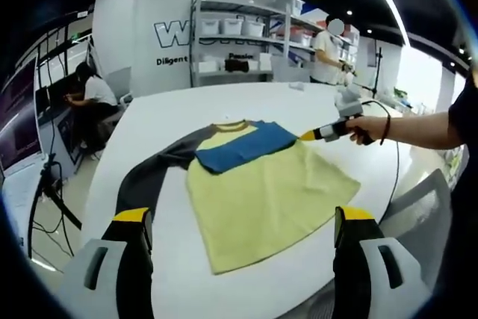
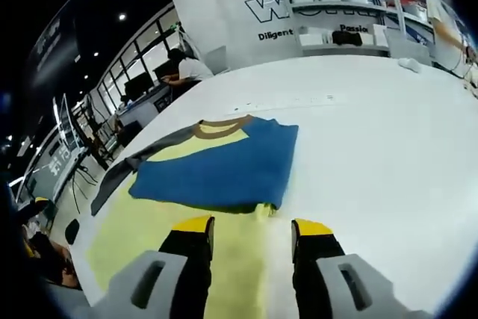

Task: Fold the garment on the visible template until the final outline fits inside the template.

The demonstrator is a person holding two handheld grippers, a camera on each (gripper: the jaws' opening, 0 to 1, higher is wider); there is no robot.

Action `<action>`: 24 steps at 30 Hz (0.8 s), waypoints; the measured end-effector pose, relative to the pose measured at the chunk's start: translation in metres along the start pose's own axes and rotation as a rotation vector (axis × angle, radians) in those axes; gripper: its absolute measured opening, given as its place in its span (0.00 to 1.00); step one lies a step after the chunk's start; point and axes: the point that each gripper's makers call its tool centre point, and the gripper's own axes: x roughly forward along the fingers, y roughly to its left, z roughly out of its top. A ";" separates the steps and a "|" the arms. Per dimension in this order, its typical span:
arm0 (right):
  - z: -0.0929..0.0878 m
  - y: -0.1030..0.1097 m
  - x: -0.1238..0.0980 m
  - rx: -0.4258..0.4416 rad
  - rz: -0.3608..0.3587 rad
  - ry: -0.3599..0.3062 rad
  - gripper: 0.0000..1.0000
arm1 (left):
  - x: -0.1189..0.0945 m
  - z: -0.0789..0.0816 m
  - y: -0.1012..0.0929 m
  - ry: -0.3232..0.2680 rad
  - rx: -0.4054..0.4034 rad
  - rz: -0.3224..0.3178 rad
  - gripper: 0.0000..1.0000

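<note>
the yellow long-sleeved garment with grey and blue sleeves (image 1: 261,192) lies flat on the white round tabletop (image 1: 194,110), blue sleeve folded across its chest. the left gripper (image 1: 243,240) hangs above its hem, fingers (image 1: 134,244) released. the right gripper (image 2: 250,240) sits over its edge by the blue sleeve, fingers (image 2: 190,248) apart, grasping nothing.

The shirt (image 1: 261,199) on the white desk (image 1: 187,110) is pale yellow across the body, with a tan ribbed collar (image 1: 231,125) and a dark grey sleeve (image 1: 160,166) stretched to one side; the other sleeve (image 1: 243,147), folded over the chest, is plain blue. No print or stripe on any part. Both sets of tongs (image 1: 243,233) (image 2: 246,240) are black with yellow tips and grey bodies. The back wall (image 1: 164,20) is white with dark blue lettering, and the shelving (image 1: 239,42) is light grey metal.
</note>
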 end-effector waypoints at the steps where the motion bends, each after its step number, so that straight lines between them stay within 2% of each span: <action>1: -0.005 -0.013 -0.013 -0.006 -0.029 0.005 0.35 | 0.000 0.000 -0.001 -0.002 0.000 -0.001 0.99; 6: -0.018 -0.032 -0.033 -0.021 -0.078 0.026 0.22 | -0.002 0.006 -0.007 -0.017 0.016 -0.013 0.99; 8: -0.028 -0.044 -0.041 -0.022 -0.106 0.041 0.17 | -0.003 0.008 -0.009 -0.022 0.027 -0.017 0.99; 9: -0.038 -0.051 -0.046 -0.035 -0.127 0.069 0.13 | -0.005 0.013 -0.013 -0.047 0.039 -0.033 0.99; 10: -0.042 -0.059 -0.047 -0.027 -0.136 0.068 0.11 | -0.006 0.016 -0.017 -0.058 0.051 -0.044 0.99; 13: -0.051 -0.071 -0.051 0.002 -0.160 0.082 0.10 | -0.007 0.019 -0.019 -0.066 0.069 -0.051 0.99; 15: -0.053 -0.077 -0.056 0.015 -0.181 0.077 0.10 | -0.009 0.025 -0.022 -0.096 0.072 -0.064 0.99; 18: -0.053 -0.083 -0.056 0.032 -0.187 0.074 0.05 | -0.008 0.025 -0.026 -0.095 0.094 -0.074 0.99; 19: -0.055 -0.090 -0.054 0.046 -0.197 0.076 0.03 | -0.007 0.022 -0.026 -0.076 0.105 -0.073 0.99; 21: -0.064 -0.098 -0.051 0.023 -0.226 0.099 0.00 | -0.006 0.023 -0.024 -0.079 0.105 -0.072 0.99; 24: -0.068 -0.099 -0.049 0.005 -0.230 0.107 0.00 | -0.006 0.024 -0.022 -0.083 0.104 -0.069 0.99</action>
